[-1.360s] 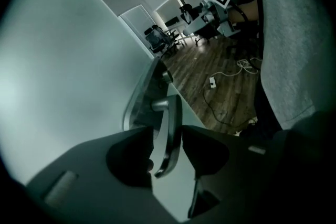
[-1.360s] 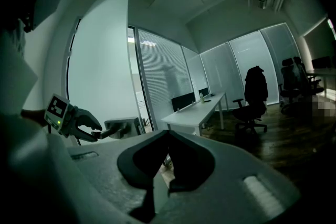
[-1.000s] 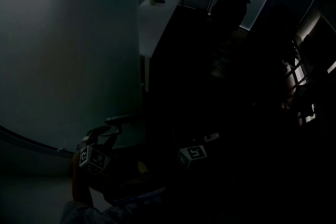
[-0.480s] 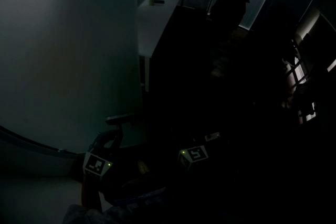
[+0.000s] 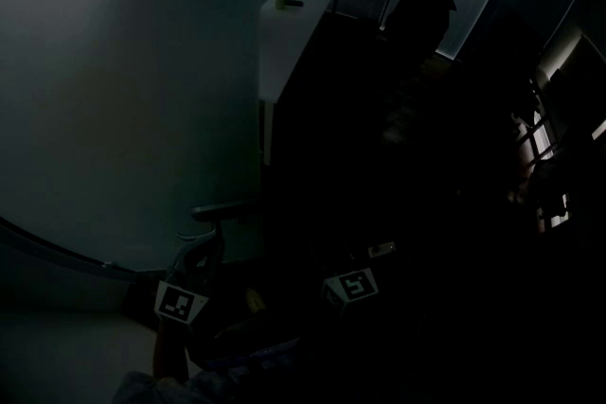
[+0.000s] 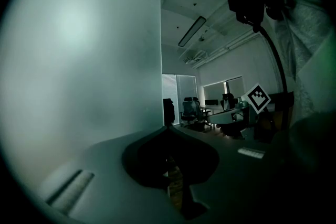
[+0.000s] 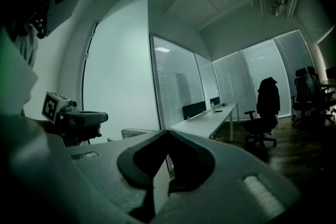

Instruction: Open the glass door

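The scene is very dark. A tall frosted glass door fills the left of the head view, and its upright edge runs down the left gripper view. My left gripper is beside that edge with its jaws shut, and I see nothing between them. Its marker cube is low and left, and its fingers point level in front of the glass. A dark horizontal bar lies just beyond it; I cannot tell what it is. My right gripper looks shut and empty, with its cube low centre.
A long white desk runs away behind the glass edge. An office chair with a dark jacket stands on the wooden floor. Window blinds line the far wall. More chairs and desks stand deeper in the room.
My left gripper has rolled, so its cube shows one flat face instead of two, and it sits slightly lower and further right in the head view. The right cube has barely shifted.
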`<state>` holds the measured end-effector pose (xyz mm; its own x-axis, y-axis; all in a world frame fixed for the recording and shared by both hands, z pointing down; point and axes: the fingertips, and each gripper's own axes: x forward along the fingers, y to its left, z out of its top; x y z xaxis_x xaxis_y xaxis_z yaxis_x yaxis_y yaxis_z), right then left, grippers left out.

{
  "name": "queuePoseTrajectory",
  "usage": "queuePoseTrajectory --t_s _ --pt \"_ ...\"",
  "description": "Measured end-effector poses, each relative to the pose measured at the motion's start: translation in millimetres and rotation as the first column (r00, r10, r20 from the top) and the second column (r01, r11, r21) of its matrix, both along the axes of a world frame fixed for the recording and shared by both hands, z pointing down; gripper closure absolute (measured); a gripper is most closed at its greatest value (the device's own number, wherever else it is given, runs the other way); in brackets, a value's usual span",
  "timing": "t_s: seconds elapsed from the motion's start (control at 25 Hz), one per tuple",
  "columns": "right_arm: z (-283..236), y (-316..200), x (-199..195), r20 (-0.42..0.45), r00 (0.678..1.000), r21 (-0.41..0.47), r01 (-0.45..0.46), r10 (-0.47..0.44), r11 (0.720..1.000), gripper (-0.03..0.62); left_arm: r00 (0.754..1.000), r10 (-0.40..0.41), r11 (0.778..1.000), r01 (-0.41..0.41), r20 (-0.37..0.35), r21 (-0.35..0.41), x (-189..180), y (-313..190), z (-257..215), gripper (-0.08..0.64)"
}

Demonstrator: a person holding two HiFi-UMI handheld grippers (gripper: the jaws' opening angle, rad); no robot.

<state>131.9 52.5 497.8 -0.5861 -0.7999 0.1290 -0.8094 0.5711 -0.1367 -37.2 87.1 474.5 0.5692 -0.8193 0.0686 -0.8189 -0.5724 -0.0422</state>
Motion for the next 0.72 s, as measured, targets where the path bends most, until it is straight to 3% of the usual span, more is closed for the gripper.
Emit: queuePoseTrajectory --t_s 0.36,0.72 --pt "-1.5 6.7 1.9 0.012 1.000 0.007 0.010 -0.010 1.000 0.591 0.993 -0.110 0.994 0.110 -0.040 0.002 -10.0 5.7 -2.5 0.555" --pt "-0.7 16.4 5.7 0.007 1.000 -0.011 0.019 -0.019 1.000 0.591 0.994 -0.111 0.994 0.111 -0.019 -0.018 -2.6 13.2 -1.8 0.555"
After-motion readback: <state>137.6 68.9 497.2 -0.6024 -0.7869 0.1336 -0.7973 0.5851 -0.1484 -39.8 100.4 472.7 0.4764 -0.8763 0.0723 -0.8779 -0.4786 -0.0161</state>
